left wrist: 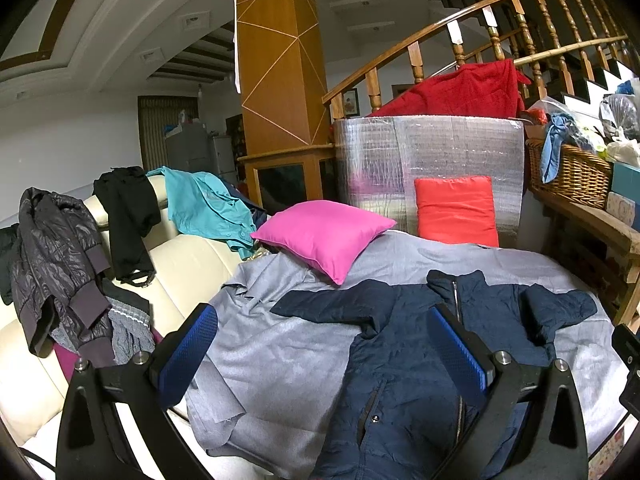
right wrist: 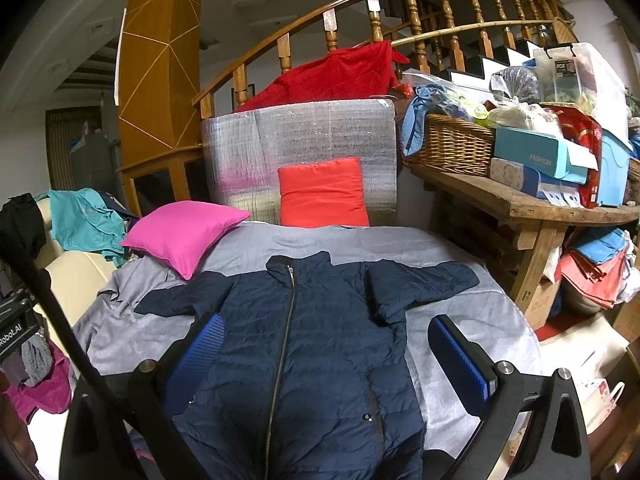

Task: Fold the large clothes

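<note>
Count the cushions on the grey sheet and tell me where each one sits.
2. The pink cushion lies at the sheet's far left corner, beyond the jacket's sleeve. The red cushion stands upright at the far edge, against the silver panel. Clutter could hide others.

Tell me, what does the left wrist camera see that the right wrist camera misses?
Only the left wrist view shows the black puffer jacket draped over the cream sofa. Only the right wrist view shows the boxes on the wooden table, like the teal box. Both show the navy jacket spread on the grey sheet, the pink cushion, the red cushion, and open tongs: left, right.
</note>
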Action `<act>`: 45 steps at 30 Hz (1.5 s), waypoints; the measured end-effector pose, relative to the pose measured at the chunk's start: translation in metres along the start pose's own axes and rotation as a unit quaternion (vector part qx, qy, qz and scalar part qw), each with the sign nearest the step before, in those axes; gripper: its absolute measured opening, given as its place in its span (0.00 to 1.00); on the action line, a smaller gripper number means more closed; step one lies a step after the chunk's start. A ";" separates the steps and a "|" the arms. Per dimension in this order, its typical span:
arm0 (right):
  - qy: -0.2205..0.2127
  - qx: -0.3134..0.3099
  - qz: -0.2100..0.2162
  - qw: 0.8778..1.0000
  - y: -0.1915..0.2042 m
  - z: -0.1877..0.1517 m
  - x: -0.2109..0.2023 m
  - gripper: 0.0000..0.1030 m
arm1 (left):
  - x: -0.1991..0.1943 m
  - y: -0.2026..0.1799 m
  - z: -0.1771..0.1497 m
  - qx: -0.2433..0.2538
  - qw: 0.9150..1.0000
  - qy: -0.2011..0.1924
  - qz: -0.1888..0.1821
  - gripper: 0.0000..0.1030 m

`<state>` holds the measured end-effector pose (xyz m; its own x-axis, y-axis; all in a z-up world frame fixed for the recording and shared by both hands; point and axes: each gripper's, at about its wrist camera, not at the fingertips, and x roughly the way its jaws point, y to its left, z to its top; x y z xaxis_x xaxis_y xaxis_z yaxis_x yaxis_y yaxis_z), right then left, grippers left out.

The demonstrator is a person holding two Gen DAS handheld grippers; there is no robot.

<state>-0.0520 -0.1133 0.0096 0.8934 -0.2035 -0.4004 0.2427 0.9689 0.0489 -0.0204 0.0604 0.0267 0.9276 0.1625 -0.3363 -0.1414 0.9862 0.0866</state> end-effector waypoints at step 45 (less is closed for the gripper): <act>0.075 0.101 -0.018 0.992 -0.114 0.007 0.172 1.00 | 0.163 -0.071 -0.006 0.004 0.990 0.124 -0.064 1.00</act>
<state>0.0761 -0.2599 -0.0588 0.8200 -0.2003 -0.5362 0.3579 0.9104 0.2073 0.1388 0.0175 -0.0403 0.8237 0.0412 -0.5656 -0.0249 0.9990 0.0365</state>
